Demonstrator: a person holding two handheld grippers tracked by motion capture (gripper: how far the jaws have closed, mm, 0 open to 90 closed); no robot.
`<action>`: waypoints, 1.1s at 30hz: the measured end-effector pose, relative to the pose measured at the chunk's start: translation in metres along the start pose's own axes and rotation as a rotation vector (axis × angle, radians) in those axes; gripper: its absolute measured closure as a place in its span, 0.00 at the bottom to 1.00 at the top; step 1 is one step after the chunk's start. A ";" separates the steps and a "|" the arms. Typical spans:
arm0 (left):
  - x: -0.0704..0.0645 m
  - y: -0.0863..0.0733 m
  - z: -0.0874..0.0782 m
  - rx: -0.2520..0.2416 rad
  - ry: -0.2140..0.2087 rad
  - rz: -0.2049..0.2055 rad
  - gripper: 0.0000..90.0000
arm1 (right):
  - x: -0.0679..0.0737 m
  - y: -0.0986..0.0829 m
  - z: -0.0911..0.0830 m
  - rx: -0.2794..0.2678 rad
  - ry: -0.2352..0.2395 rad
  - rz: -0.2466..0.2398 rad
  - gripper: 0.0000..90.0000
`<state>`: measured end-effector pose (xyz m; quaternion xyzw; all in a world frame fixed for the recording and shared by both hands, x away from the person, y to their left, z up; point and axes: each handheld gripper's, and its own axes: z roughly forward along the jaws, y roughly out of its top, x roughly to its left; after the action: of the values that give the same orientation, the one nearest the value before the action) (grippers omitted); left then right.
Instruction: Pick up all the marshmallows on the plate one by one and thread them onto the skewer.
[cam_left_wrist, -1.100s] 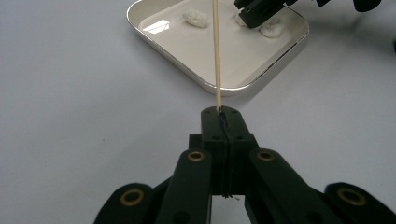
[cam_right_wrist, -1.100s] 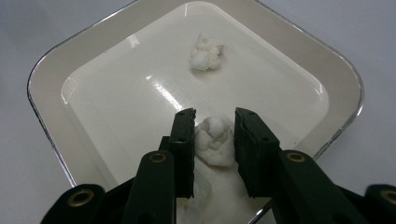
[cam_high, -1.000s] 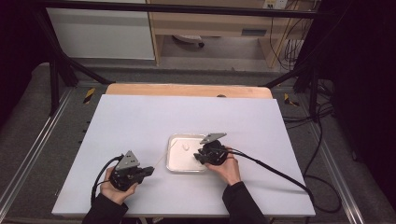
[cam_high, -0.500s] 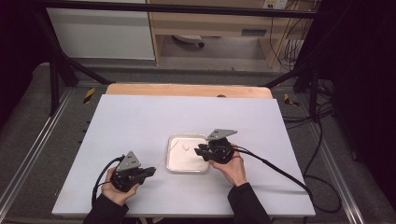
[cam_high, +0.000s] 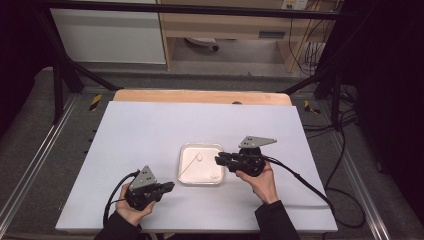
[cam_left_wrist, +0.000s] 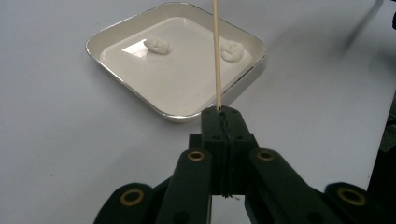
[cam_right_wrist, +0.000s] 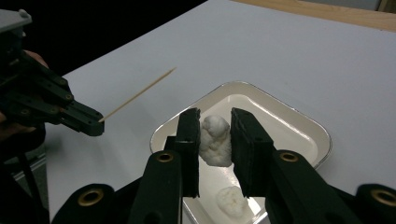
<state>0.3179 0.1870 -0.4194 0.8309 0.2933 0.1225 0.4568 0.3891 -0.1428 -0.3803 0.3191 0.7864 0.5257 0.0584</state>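
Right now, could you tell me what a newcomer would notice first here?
The right gripper pinches a white doughy lump above the shallow white square tray at the table's centre. The left gripper, shut on a thin wooden skewer, aims it toward the tray, where two more lumps lie.

We see a broad white tabletop (cam_high: 150, 135) with a pale wooden board (cam_high: 200, 96) along its far edge. Beyond it, far left, stands a white cabinet (cam_high: 107, 35), with a light wooden shelf unit (cam_high: 225, 25) to its right. A black metal bar (cam_high: 200, 8) crosses the far side. Black cables (cam_high: 345, 150) trail over the grey floor on the right. A yellow-and-black tape strip (cam_high: 95, 101) lies by the far left corner.
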 end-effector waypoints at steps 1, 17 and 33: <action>-0.001 0.000 0.001 -0.006 0.002 0.010 0.99 | 0.000 0.000 -0.002 -0.007 0.005 0.005 0.82; -0.018 0.004 0.008 -0.013 -0.016 0.013 0.99 | -0.003 0.010 -0.010 -0.119 0.111 0.140 0.83; -0.020 0.005 0.007 -0.021 -0.018 0.032 0.99 | -0.003 0.012 0.003 -0.110 0.156 0.183 0.83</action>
<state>0.3071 0.1682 -0.4183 0.8315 0.2747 0.1255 0.4663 0.3983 -0.1388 -0.3722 0.3441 0.7260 0.5945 -0.0338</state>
